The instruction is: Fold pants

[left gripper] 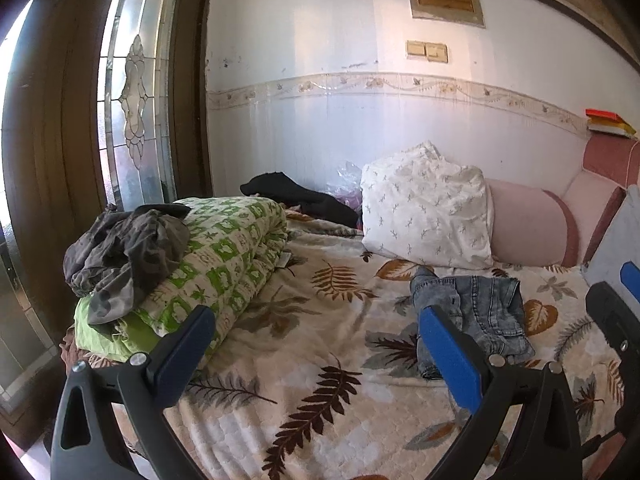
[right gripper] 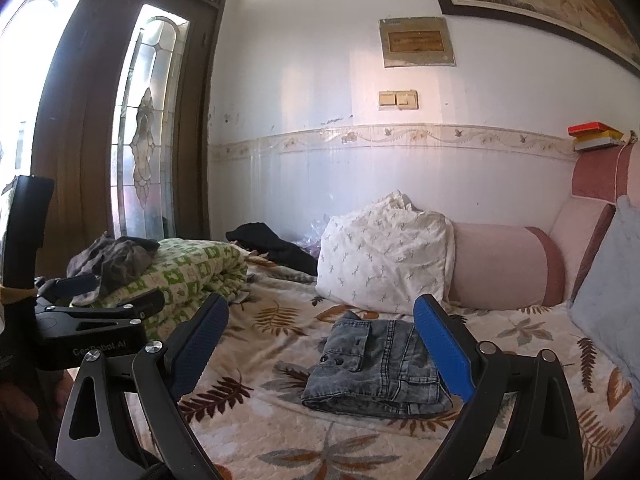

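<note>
The faded grey-blue denim pants (right gripper: 376, 368) lie folded in a compact bundle on the cream leaf-printed blanket (right gripper: 280, 440), just before the white patterned pillow (right gripper: 384, 256). The left gripper (left gripper: 320, 340) and the right gripper (right gripper: 324, 344) both hover spread wide, apparently holding nothing.

We've got a leaf-print blanket (right gripper: 280, 452) over the bed, a rolled green-and-white quilt (left gripper: 224, 264) on the left with a grey garment (left gripper: 124, 248) dumped on top, plus a white pillow (right gripper: 384, 260) leaning against a pink bolster (right gripper: 500, 264).
</note>
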